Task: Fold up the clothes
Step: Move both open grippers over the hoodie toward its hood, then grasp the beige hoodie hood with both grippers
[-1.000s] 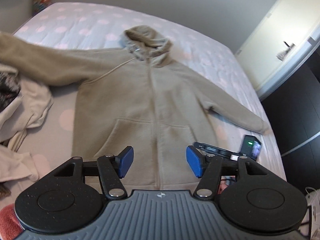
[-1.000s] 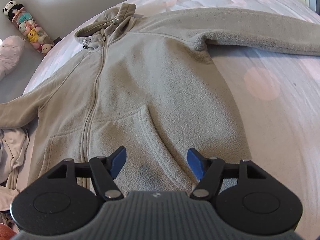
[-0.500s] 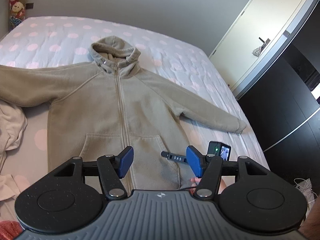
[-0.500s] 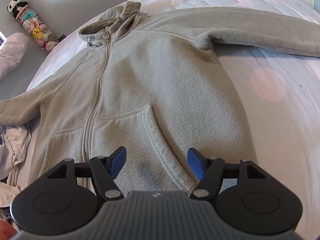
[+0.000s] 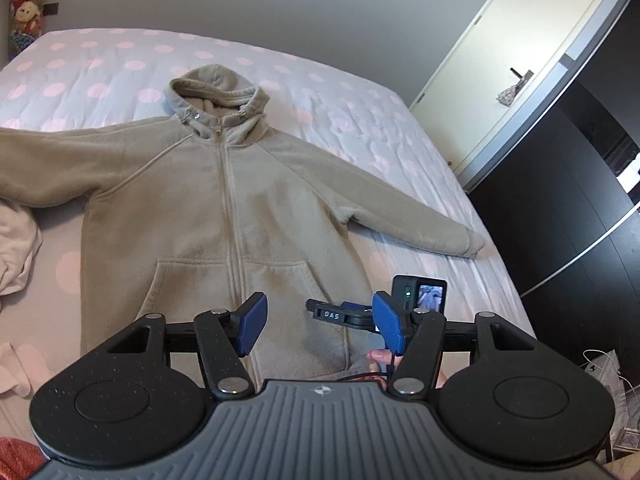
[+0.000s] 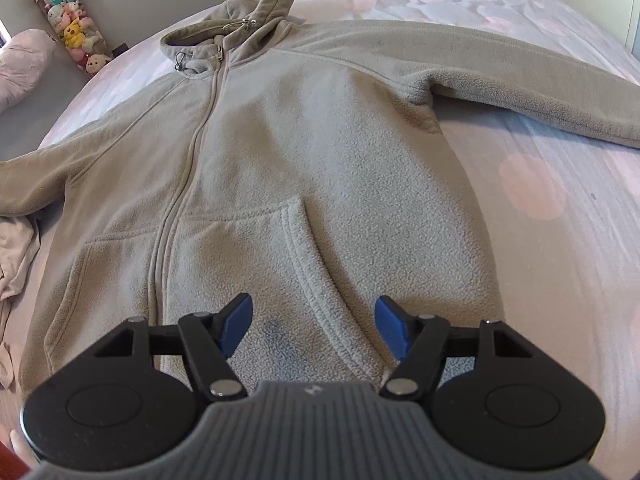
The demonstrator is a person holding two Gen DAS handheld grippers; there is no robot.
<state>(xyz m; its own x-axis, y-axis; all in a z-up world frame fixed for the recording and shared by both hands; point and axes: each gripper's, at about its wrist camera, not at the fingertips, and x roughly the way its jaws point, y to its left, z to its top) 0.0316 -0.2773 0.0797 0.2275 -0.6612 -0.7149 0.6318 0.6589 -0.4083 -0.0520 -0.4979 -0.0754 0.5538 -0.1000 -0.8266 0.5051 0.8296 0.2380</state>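
Note:
A beige fleece zip hoodie (image 5: 224,208) lies flat and face up on the bed, hood at the far end, both sleeves spread out; it also fills the right wrist view (image 6: 320,168). My left gripper (image 5: 320,326) is open and empty, held above the hoodie's hem. My right gripper (image 6: 312,326) is open and empty, low over the right front pocket (image 6: 316,280) near the hem. The right gripper also shows in the left wrist view (image 5: 360,314), beside the hem.
The bed (image 5: 100,64) has a pale cover with pink dots. A heap of light clothes (image 5: 16,240) lies at the left. Plush toys (image 6: 76,36) stand at the far wall. A door (image 5: 512,64) and dark wardrobe (image 5: 568,208) are to the right.
The left gripper has risen and swung right, so the whole hoodie and right sleeve now show. The right gripper has barely moved. Both stay open.

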